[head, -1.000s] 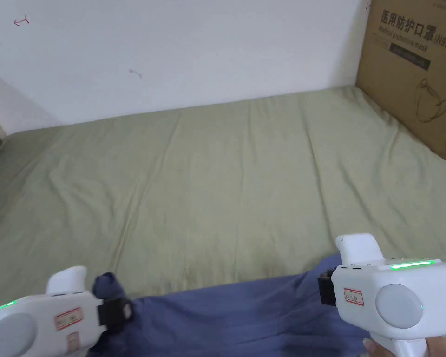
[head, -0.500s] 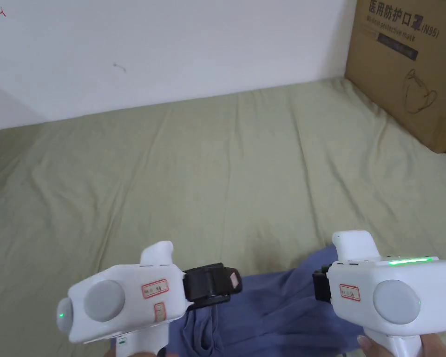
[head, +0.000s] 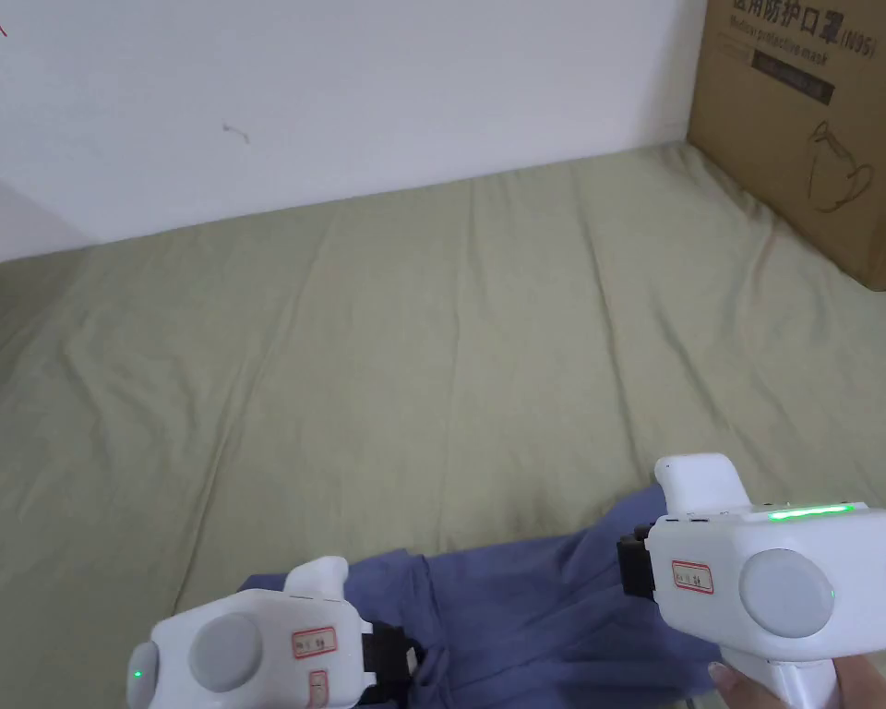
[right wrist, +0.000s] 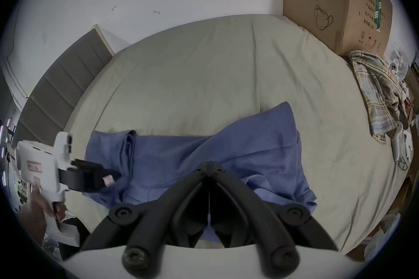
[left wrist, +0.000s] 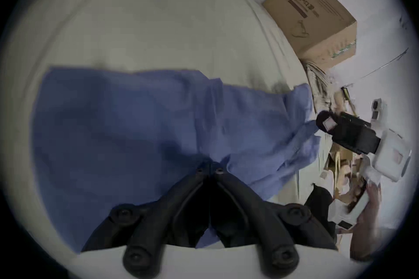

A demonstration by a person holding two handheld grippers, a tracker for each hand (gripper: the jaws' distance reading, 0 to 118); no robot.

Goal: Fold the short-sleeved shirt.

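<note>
Green bedsheet bears my blue shirt still bunched (folding barely begun), left gripper and right gripper both pinched onto its cloth.

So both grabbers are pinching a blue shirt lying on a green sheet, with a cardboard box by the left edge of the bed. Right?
Nearly. The cardboard box stands at the bed's right edge, as the head view shows. The rest holds: left gripper and right gripper pinch the blue shirt on the green sheet.

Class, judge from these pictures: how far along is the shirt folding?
Done: little, the shirt lies rumpled on the bed, no neat fold. In hand: the left claw and right claw are each shut on its cloth. Left: spreading it flat, then every fold.
</note>
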